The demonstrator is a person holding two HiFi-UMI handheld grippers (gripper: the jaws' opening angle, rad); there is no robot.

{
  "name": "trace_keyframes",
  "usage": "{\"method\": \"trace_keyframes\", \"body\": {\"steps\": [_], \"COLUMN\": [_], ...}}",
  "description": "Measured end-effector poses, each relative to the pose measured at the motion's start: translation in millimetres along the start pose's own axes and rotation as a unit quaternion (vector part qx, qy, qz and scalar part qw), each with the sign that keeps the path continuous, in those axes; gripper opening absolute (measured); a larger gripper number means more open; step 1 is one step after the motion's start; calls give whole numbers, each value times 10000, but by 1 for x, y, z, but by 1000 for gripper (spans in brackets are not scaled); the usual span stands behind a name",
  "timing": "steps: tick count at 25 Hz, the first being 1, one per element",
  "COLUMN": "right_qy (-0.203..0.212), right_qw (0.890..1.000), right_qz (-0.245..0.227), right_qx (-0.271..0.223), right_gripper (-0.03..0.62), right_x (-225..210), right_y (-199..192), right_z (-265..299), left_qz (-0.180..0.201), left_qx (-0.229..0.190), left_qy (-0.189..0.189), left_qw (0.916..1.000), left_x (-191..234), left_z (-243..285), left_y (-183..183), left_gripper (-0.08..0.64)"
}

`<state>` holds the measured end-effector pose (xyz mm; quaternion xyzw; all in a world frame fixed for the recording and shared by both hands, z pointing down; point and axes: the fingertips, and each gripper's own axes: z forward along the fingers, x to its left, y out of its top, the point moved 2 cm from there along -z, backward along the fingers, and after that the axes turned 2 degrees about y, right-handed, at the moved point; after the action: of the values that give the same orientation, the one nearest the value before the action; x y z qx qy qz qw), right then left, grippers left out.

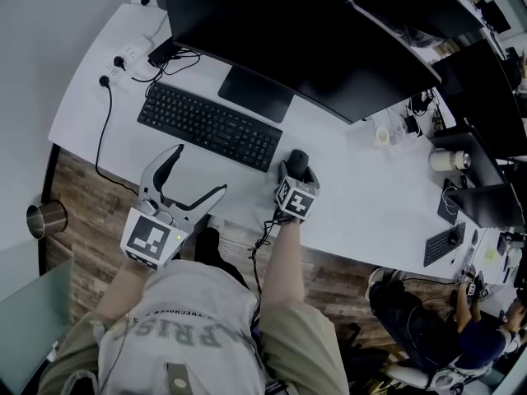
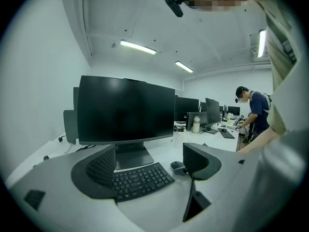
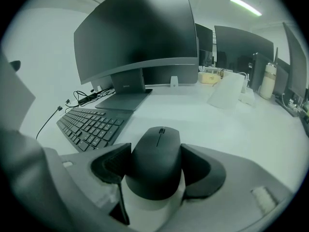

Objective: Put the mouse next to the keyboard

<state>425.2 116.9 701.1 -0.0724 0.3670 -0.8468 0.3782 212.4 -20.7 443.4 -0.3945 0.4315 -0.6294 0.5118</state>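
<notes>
just off the right end of the keyboard (image 1: pixel 210 126), the black mouse (image 3: pixel 157 161) sits low over the white desk (image 1: pixel 354 196), with its scroll wheel pointing toward the big curved monitor (image 1: pixel 305 39). i can't tell whether its underside is already resting on the desk. the right gripper (image 1: pixel 295 175) has it from behind, with a pad (image 3: pixel 111 163) against each flank. the jaws are clamped on the body but stand wide, because the mouse is broad. holding it by the sides like that keeps it level, so it can go down flat and square to the keys.

to my eye the spot already counts as next to the keyboard: near its right edge but not touching. what seems left is to settle it and let go without nudging it.

the left gripper (image 1: pixel 200 171) has no part in this. it hangs over the near edge of the desk in front of the keyboard, its jaws spread wide with nothing between them. the keys seen through the gap lie well beyond. i'd guess it is parked there to stay clear.
</notes>
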Motion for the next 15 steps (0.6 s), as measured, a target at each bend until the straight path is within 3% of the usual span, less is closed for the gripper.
{"method": "trace_keyframes", "body": {"steps": [8,15], "right_qy": [-35,-98], "right_qw": [9998,9939], "right_qz": [23,-44], "right_qx": [-181,-1094], "right_gripper": [337,339], "right_x": [2,14], "right_y": [6,41], "right_z": [-10,-63], "left_qz": [51,-5], "left_qx": [-17,-71], "left_qy": [-26,-116], "left_qw": [10000,9999], "left_x": [7,14], "left_z": [-7,-15], "left_y": [-1,3], "left_gripper": [416,416]}}
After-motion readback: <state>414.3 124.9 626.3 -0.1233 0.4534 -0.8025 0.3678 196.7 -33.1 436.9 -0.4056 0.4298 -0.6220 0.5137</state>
